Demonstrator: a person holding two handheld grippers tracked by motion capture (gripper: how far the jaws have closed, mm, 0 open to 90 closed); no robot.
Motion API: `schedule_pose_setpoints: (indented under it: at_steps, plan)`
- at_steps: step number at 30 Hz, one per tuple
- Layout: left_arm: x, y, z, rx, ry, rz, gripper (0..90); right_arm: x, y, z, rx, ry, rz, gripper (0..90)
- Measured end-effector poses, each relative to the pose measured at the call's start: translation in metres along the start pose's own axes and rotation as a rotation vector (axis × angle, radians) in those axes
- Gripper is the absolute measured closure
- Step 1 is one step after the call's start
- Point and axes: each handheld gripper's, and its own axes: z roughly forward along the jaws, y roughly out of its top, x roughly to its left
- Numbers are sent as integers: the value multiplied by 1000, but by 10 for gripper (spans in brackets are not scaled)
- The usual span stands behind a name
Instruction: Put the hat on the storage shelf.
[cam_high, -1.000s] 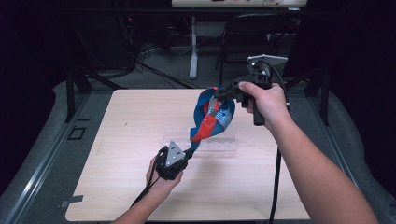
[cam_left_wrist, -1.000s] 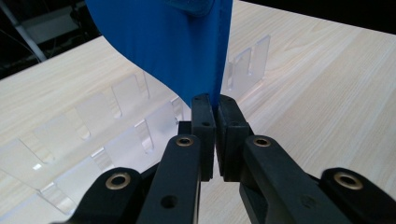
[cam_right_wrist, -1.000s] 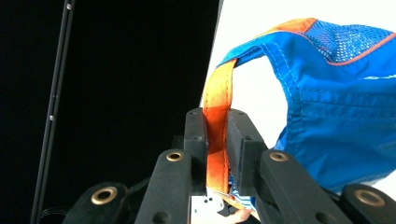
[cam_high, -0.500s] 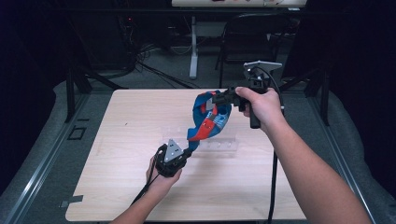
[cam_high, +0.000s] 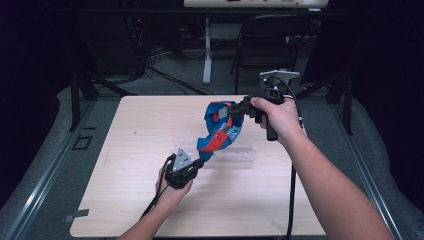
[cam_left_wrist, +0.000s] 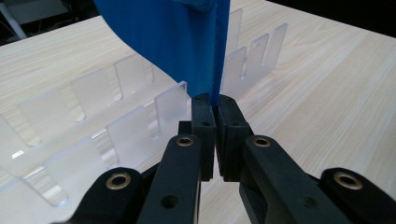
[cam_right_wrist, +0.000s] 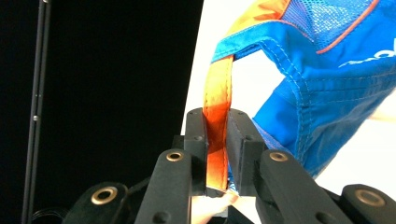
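The left hand-held gripper (cam_high: 199, 162) is clamped on the blue fabric edge of the cap (cam_high: 220, 129); the right hand-held gripper (cam_high: 234, 109) pinches its orange strap (cam_right_wrist: 217, 116). The cap hangs stretched between them above the table (cam_high: 125, 165), over a clear slotted rack (cam_left_wrist: 116, 121).

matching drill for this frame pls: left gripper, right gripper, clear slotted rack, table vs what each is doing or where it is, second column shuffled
Column one:
1. left gripper
2. right gripper
3. clear slotted rack
4. table

Column two:
A. lies on the light wood, under the hanging blue cap
B. shut on the cap's orange strap, held up high
C. light wood top that bears the rack
D. shut on a blue fabric edge, low near the tabletop

Pairs: 1-D, 2-B, 3-A, 4-C
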Motion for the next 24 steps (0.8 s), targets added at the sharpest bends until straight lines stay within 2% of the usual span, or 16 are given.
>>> schedule_pose_setpoints:
  at_steps: [2,8,13,24]
  plan:
    - [1,0,0,-6,-6,5,878,-1,0,0,15,3,-3,795]
    - [-2,3,2,3,-16,29,880,2,-1,-3,-7,10,-4,795]
    - [1,2,8,16,-9,22,877,0,0,-6,-11,5,0,794]
    - [-1,-5,12,43,-1,20,877,-13,0,2,1,-9,13,794]
